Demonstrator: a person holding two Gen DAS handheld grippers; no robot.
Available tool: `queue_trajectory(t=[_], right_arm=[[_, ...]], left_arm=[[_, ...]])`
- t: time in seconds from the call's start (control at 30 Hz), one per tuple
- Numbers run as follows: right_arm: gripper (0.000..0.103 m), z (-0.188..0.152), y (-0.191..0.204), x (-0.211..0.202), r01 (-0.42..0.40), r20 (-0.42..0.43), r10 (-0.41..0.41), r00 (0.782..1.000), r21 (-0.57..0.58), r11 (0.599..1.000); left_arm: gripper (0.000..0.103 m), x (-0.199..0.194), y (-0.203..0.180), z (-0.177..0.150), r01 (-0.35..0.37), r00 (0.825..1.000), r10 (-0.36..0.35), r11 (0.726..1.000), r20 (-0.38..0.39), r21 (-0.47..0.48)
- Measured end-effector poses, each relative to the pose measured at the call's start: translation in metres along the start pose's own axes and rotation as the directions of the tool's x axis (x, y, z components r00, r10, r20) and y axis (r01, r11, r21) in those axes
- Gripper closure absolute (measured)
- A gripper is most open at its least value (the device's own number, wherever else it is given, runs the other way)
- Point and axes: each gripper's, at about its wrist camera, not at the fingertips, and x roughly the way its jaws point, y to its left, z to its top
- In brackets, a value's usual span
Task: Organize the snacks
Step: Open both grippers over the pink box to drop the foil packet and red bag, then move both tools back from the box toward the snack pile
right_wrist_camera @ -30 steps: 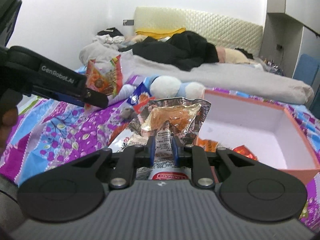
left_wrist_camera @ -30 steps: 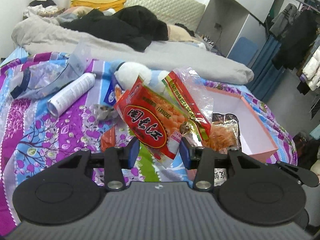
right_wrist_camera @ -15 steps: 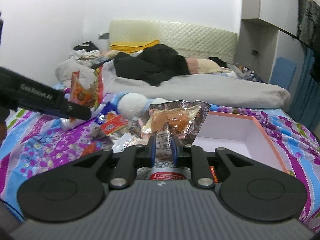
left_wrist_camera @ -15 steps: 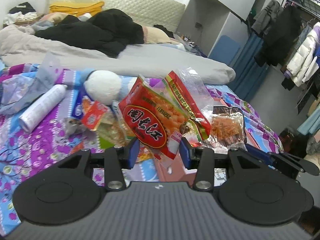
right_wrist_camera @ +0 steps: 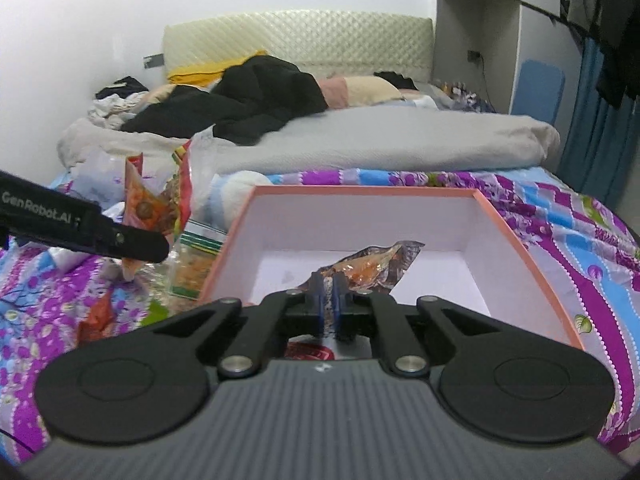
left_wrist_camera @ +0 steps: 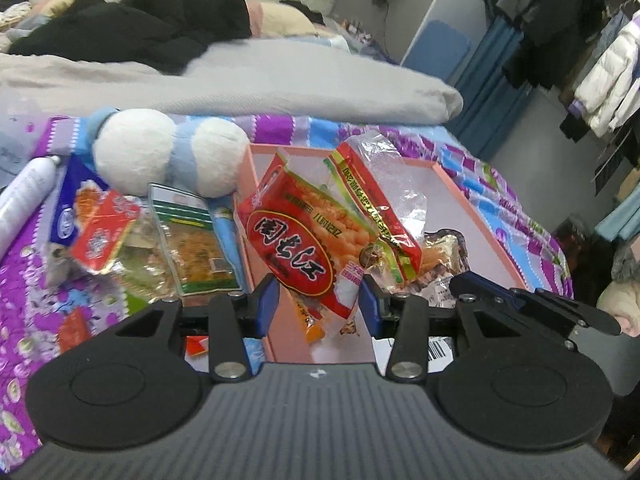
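Observation:
My left gripper [left_wrist_camera: 318, 306] is shut on two red snack packets [left_wrist_camera: 304, 248], a red one with a black oval label and a red-and-clear one behind it. They hang over the left part of the pink box [left_wrist_camera: 448, 216]. My right gripper [right_wrist_camera: 329, 300] is over the same box [right_wrist_camera: 360, 191], its jaws closing tight on the edge of a silver packet [right_wrist_camera: 372, 264] with orange contents. In the left wrist view that silver packet [left_wrist_camera: 444, 248] and the right gripper's fingers [left_wrist_camera: 480, 286] show to the right. The left gripper's finger [right_wrist_camera: 120, 236] and its packets [right_wrist_camera: 140, 200] appear left of the box.
A white-and-blue plush toy [left_wrist_camera: 160, 156] lies against the box's far left corner. Loose snack packets [left_wrist_camera: 196, 240] and a white spray can [left_wrist_camera: 24, 196] lie on the purple flowered quilt [right_wrist_camera: 580, 248]. A grey blanket [left_wrist_camera: 280, 80] and black clothes lie behind. Another red packet [right_wrist_camera: 308, 354] lies in the box.
Both grippers have moved right, from beside the box to over it, each with its packets. The right jaws have narrowed and the silver packet now tips forward and lower.

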Motion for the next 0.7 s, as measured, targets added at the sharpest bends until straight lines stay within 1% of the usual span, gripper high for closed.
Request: queue_trajectory(t=[0.2,0.33,0.43,0.5,0.6,0.63,0.67,0.7], right_arm=[[0.097,0.005,-0.021,0.034,0.005,-0.054,-0.003,0.999,0.029,1.000],[0.097,0.003,-0.028,0.055,0.004,-0.099,0.000,0.995,0.043,0.999],[0.097,0.000,-0.032,0.069,0.000,-0.127,0.007,0.992,0.058,0.998],[0.097,-0.003,-0.034,0.075,0.000,-0.140,0.010,0.990,0.065,0.998],[0.097,-0.007,-0.036,0.083,0.000,-0.161,0.013,0.987,0.081,0.997],[0.096,-0.008,-0.037,0.084,-0.003,-0.165,0.017,0.986,0.085,0.996],[0.095,-0.009,-0.036,0.084,-0.008,-0.166,0.022,0.986,0.086,0.996],[0.095,-0.010,-0.036,0.083,-0.009,-0.165,0.023,0.986,0.088,0.996]], left_arm=[[0.054,0.048,-0.006,0.018,-0.007,0.997,0.008,1.000,-0.073,0.017],[0.054,0.074,-0.003,0.023,-0.016,0.993,0.019,1.000,-0.120,0.023],[0.054,0.086,0.000,0.023,-0.018,0.990,0.022,0.999,-0.138,0.028],[0.053,0.089,0.001,0.024,-0.024,0.991,0.028,0.999,-0.130,0.036],[0.047,0.089,0.003,0.027,-0.021,0.991,0.025,0.999,-0.128,0.028],[0.041,0.088,0.002,0.028,-0.018,0.992,0.021,0.999,-0.126,0.031],[0.033,0.087,0.002,0.028,-0.017,0.992,0.021,0.999,-0.122,0.034],[0.030,0.085,0.001,0.028,-0.021,0.993,0.025,0.999,-0.115,0.037]])
